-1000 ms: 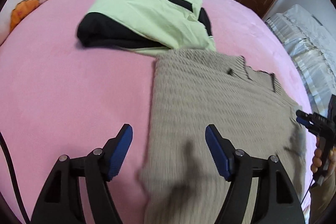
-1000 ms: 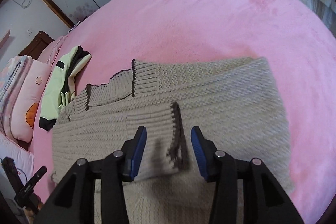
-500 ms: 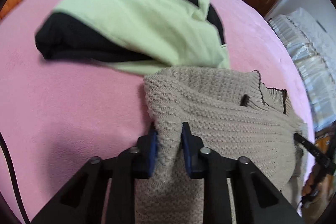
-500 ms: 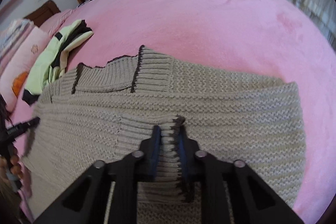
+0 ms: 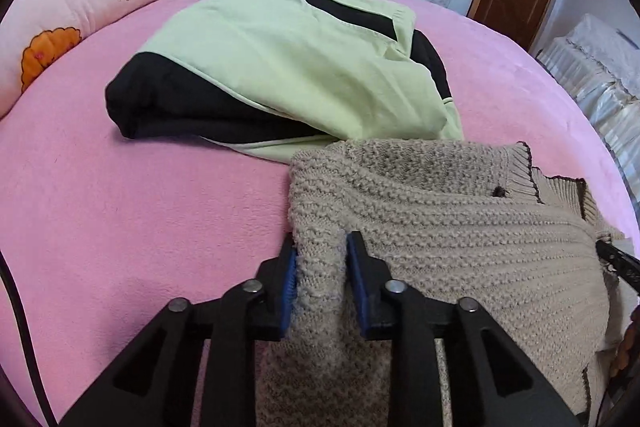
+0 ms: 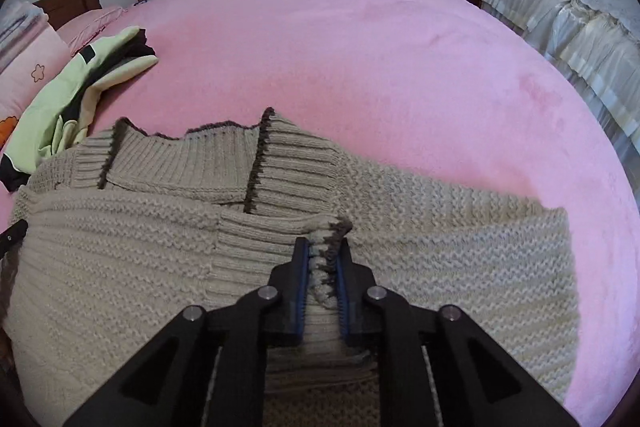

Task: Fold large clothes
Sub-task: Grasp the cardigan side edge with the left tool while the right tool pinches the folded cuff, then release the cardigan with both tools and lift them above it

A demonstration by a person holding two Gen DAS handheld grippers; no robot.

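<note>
- A beige knit sweater (image 6: pixel 400 267) lies spread on a pink bed (image 6: pixel 400 67).
- The left gripper (image 5: pixel 321 267) pinches a fold at the sweater's edge, its jaws easing apart.
- The right gripper (image 6: pixel 323 267) pinches a ribbed, brown-trimmed cuff (image 6: pixel 324 239), its jaws also loosening.
- A folded green-and-black garment (image 5: pixel 280 67) touches the sweater's far edge.
</note>
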